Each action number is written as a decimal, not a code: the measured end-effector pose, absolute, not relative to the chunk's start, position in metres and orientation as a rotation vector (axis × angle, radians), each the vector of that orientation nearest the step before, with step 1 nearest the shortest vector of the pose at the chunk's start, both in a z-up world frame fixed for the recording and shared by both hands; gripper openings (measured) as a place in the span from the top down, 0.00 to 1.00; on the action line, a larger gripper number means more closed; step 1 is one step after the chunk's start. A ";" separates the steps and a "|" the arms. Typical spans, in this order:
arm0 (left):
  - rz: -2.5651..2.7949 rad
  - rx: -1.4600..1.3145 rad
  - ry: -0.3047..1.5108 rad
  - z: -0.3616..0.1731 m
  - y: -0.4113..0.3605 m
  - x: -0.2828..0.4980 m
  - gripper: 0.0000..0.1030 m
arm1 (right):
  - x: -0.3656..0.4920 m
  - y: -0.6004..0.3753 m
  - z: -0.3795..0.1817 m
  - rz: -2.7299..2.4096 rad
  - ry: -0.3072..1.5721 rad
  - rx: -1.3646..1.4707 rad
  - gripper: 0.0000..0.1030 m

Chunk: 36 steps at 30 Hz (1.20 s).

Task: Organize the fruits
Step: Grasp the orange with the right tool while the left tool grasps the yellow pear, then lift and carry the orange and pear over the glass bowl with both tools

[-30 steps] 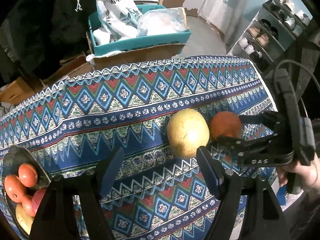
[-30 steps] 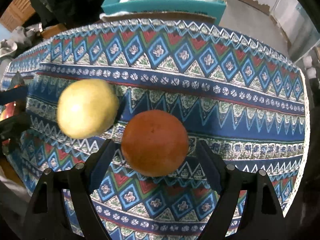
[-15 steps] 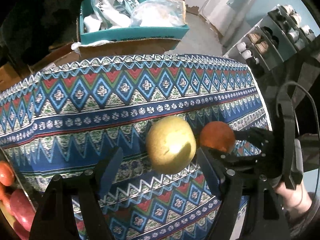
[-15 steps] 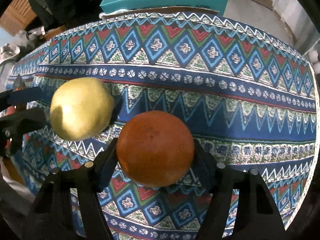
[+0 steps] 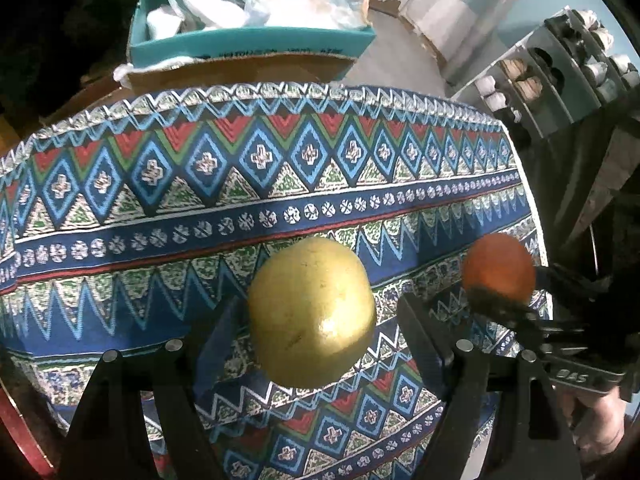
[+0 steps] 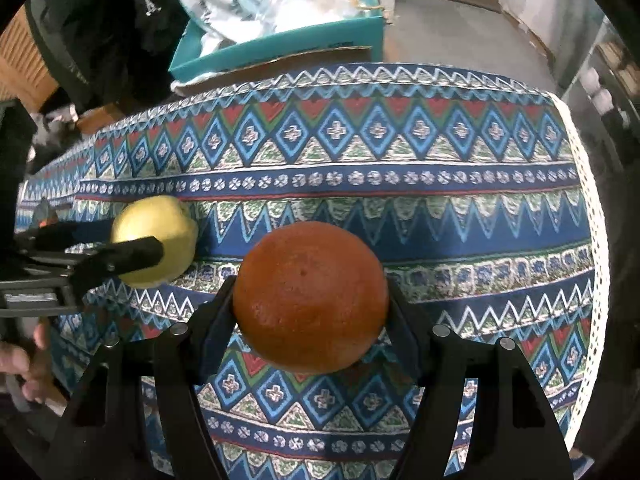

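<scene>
A yellow pear-like fruit [image 5: 312, 312] sits on the patterned tablecloth [image 5: 200, 208] between the fingers of my left gripper [image 5: 320, 320], which is open with gaps on both sides. The fruit also shows in the right wrist view [image 6: 156, 236]. My right gripper [image 6: 310, 312] is shut on an orange [image 6: 310, 296] and holds it above the cloth. In the left wrist view the orange [image 5: 500, 270] and right gripper [image 5: 516, 304] are at the right table edge.
A teal box [image 5: 248, 44] with plastic bags stands behind the table, also in the right wrist view [image 6: 280, 40]. A shelf rack [image 5: 568, 60] is at the far right. A red-rimmed plate edge [image 5: 20, 432] shows at the lower left.
My right gripper closed on the orange and lifted it. My left gripper moved forward and right so the yellow fruit now lies between its fingers; the fruit plate slid out of view.
</scene>
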State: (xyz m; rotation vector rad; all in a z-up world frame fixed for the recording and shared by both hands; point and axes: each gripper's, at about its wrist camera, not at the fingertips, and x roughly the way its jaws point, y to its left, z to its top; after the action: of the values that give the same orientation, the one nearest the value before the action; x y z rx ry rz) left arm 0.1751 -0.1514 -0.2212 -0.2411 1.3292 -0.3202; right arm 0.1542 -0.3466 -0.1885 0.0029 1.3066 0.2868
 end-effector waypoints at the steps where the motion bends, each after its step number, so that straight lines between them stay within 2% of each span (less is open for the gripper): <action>1: -0.319 -0.240 1.338 -0.225 -0.153 0.176 0.22 | 0.151 -0.350 -0.185 0.286 1.305 0.008 0.33; 9: -0.331 -0.159 1.345 -0.240 -0.170 0.174 0.23 | 0.151 -0.353 -0.186 0.282 1.317 0.006 0.33; 12: -0.318 -0.092 1.333 -0.240 -0.175 0.171 0.33 | 0.156 -0.343 -0.190 0.287 1.316 0.002 0.33; 24: -0.295 -0.102 1.320 -0.230 -0.147 0.150 0.33 | 0.153 -0.330 -0.173 0.304 1.265 -0.025 0.33; 36: -0.298 -0.115 1.231 -0.185 -0.135 0.127 0.33 | 0.145 -0.312 -0.137 0.336 1.197 -0.035 0.33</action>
State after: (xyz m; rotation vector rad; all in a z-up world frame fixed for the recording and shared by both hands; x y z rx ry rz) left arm 0.1271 -0.1350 -0.1853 -0.1151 1.2314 -0.2980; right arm 0.1450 -0.3124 -0.1374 -0.0350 1.1967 0.3358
